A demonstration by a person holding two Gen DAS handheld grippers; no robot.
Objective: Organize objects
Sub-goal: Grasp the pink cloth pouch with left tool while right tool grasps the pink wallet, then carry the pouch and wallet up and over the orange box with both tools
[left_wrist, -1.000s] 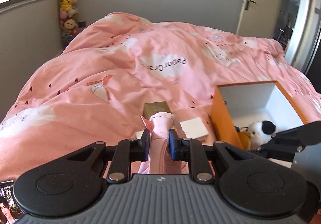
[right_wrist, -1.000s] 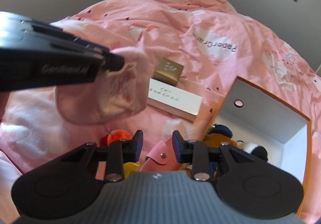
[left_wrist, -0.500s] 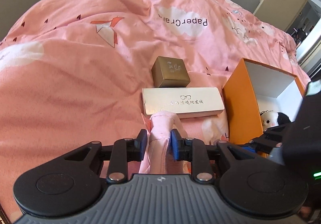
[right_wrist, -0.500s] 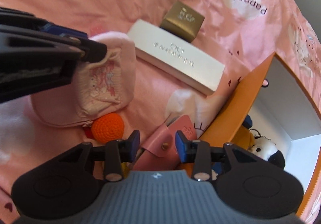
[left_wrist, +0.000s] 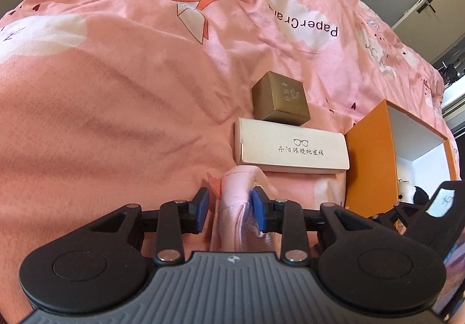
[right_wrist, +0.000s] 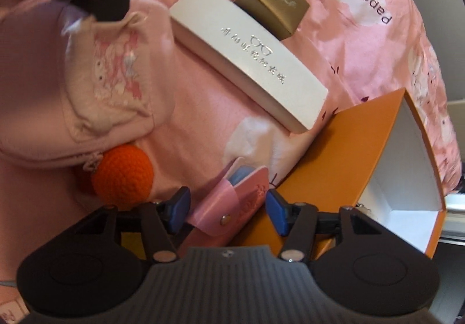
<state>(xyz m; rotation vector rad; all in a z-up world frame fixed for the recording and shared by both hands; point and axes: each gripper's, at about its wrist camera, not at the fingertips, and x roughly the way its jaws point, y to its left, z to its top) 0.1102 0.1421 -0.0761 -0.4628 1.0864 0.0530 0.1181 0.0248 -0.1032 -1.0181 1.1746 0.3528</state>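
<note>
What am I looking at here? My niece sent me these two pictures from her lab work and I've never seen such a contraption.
These are two hand-held grippers, each a pair of blue-tipped fingers that a person squeezes, with a wide-angle camera on each looking forward along the fingers. The black shapes at the bottom are the tool itself.

One picture is from the left gripper. Its fingers stand around a pink cloth pouch on a pink duvet; the left fingertip seems slightly clear, so I cannot say it grips.

The other is from the right gripper, open around a small pink snap case.

Also on the bed: a white glasses box, a gold box behind it, an orange knitted ball, and an open orange box with a white inside.
</note>
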